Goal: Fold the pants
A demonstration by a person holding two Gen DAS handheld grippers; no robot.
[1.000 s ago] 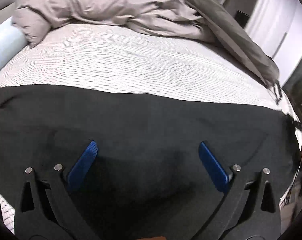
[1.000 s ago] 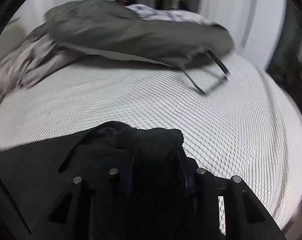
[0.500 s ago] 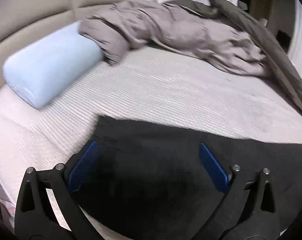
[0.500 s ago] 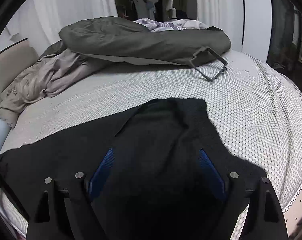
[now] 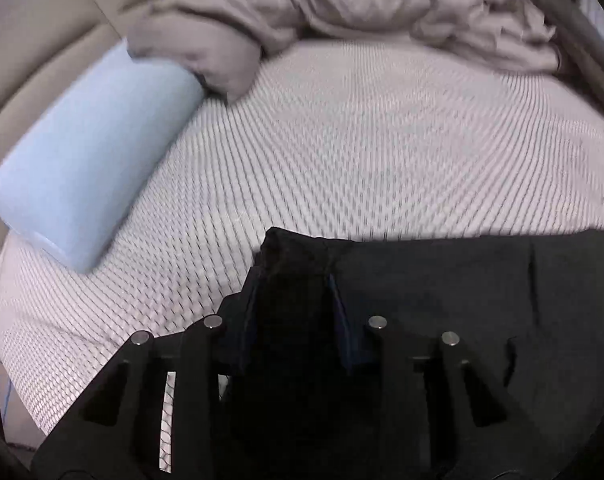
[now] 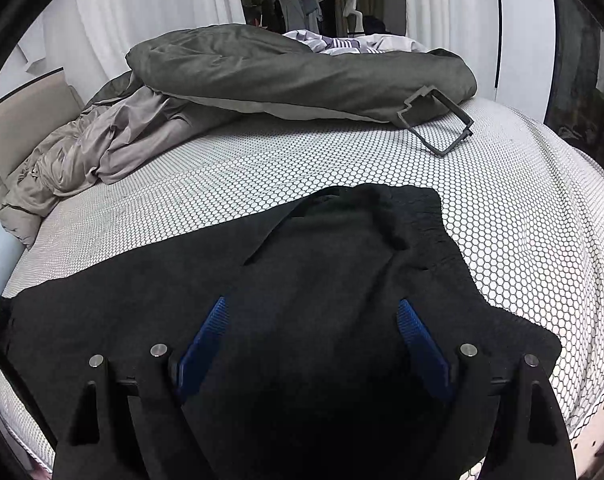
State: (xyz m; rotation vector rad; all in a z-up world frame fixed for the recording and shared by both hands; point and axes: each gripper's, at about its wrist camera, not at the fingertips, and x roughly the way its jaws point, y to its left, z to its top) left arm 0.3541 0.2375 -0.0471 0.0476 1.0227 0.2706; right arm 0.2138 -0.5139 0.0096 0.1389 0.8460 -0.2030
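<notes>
Black pants lie spread along the near edge of a bed with a white honeycomb-patterned sheet. In the left wrist view my left gripper is shut on the left end of the pants, with cloth bunched up between its blue pads. In the right wrist view my right gripper is open above the right part of the pants, near a rumpled fold at the far edge, and holds nothing.
A light blue bolster pillow lies at the left by the beige headboard. A crumpled taupe sheet and a dark grey duvet lie at the back. A dark rectangular frame rests against the duvet.
My left gripper has swung to the left end of the pants and shut on it. My right gripper has let go of the cloth, opened and drawn back.
</notes>
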